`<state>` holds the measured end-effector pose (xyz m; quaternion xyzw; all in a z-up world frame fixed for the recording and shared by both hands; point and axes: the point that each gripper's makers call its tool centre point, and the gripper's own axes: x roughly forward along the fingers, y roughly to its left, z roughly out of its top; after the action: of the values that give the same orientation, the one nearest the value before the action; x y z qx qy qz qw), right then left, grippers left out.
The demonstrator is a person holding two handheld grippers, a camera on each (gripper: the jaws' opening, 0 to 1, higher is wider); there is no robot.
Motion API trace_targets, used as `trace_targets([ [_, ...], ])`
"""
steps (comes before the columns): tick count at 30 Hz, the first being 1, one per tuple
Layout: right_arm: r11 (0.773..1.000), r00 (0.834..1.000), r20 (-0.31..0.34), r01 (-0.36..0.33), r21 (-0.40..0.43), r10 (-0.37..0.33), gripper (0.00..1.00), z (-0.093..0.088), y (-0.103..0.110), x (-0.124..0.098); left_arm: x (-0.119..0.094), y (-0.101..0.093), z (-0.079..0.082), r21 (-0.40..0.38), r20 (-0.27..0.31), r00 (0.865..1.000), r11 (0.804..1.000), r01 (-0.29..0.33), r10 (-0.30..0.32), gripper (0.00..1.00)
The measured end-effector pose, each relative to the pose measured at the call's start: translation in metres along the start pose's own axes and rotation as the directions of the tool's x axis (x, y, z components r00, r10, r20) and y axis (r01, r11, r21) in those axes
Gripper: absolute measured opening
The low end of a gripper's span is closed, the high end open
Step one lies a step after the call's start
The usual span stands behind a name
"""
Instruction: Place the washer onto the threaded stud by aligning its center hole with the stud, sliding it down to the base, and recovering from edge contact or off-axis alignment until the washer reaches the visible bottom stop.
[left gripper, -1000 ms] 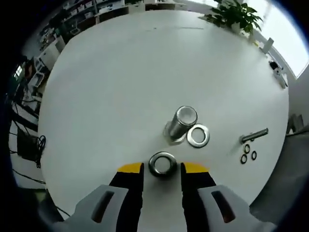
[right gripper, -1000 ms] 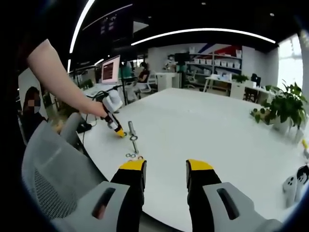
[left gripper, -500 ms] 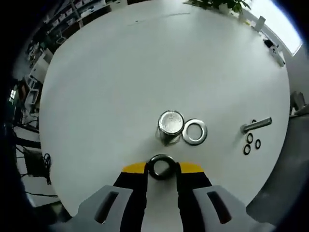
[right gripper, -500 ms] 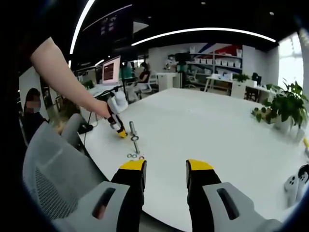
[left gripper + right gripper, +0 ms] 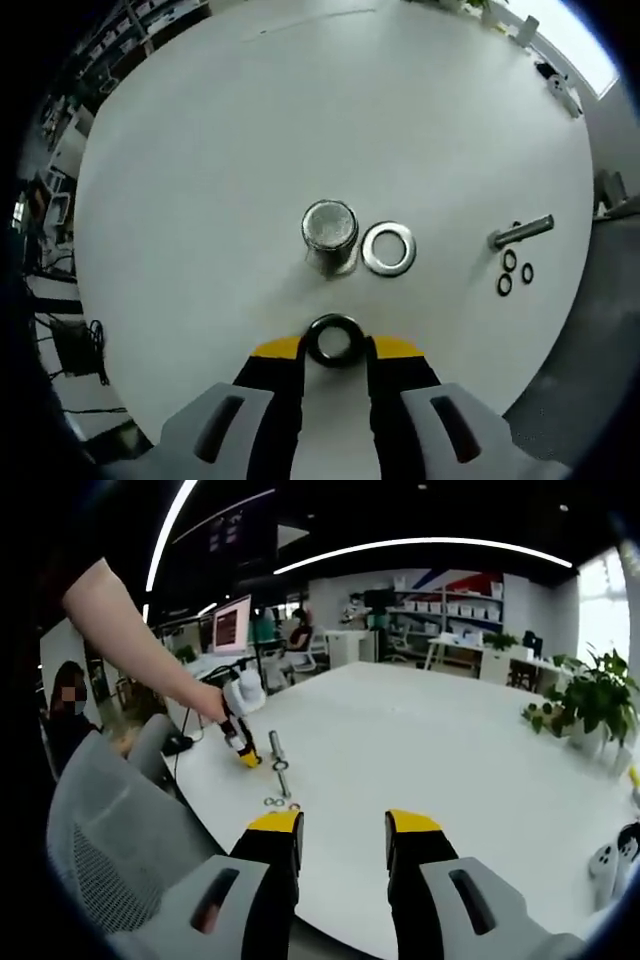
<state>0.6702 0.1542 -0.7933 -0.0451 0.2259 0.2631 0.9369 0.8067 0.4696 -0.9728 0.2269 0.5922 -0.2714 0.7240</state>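
In the left gripper view my left gripper (image 5: 336,345) is shut on a thick dark-rimmed washer (image 5: 335,339), held between its yellow tips above the white table (image 5: 220,150). Just beyond stands the upright metal stud (image 5: 330,232), seen nearly end-on. A flat silver washer (image 5: 389,249) lies against the stud's right side. In the right gripper view my right gripper (image 5: 343,830) hangs open over the table's near edge with nothing between its fingers. Far to its left a person's hand holds the left gripper (image 5: 241,748) beside the stud (image 5: 274,744).
A small bolt (image 5: 520,232) lies at the right with three small black rings (image 5: 510,272) next to it, near the table edge. A grey mesh chair (image 5: 110,850) stands at the left, a potted plant (image 5: 592,705) at the far right.
My left gripper's jaws have shut on the washer that lay between them. The left view has swung so the stud is seen more from above. The right gripper has not moved.
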Motion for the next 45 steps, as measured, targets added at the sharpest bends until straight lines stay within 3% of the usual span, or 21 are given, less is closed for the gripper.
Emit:
trace_targets([
  [18,1.000,1.000,-0.008,0.006,-0.006,-0.006,0.35,-0.002,-0.001,0.000,0.000,-0.001,0.000,0.002,0.011,1.000,1.000,-0.003,0.003,0.19],
  [24,1.000,1.000,-0.008,0.009,-0.004,-0.009,0.35,-0.002,-0.002,0.000,-0.002,-0.002,-0.001,-0.021,0.061,0.998,1.000,-0.008,0.009,0.19],
  [30,1.000,1.000,-0.008,0.011,-0.002,-0.011,0.35,-0.002,-0.003,0.000,-0.003,-0.005,0.003,0.073,0.093,0.995,0.996,-0.042,0.035,0.19],
  [38,1.000,1.000,-0.007,0.015,0.001,-0.015,0.35,-0.002,-0.004,0.000,-0.007,-0.005,0.006,0.051,0.116,0.993,0.998,-0.020,0.014,0.19],
  [45,1.000,1.000,-0.010,0.012,0.000,-0.012,0.35,-0.002,-0.003,0.001,-0.016,-0.007,0.005,0.085,0.143,0.990,0.996,-0.032,0.020,0.19],
])
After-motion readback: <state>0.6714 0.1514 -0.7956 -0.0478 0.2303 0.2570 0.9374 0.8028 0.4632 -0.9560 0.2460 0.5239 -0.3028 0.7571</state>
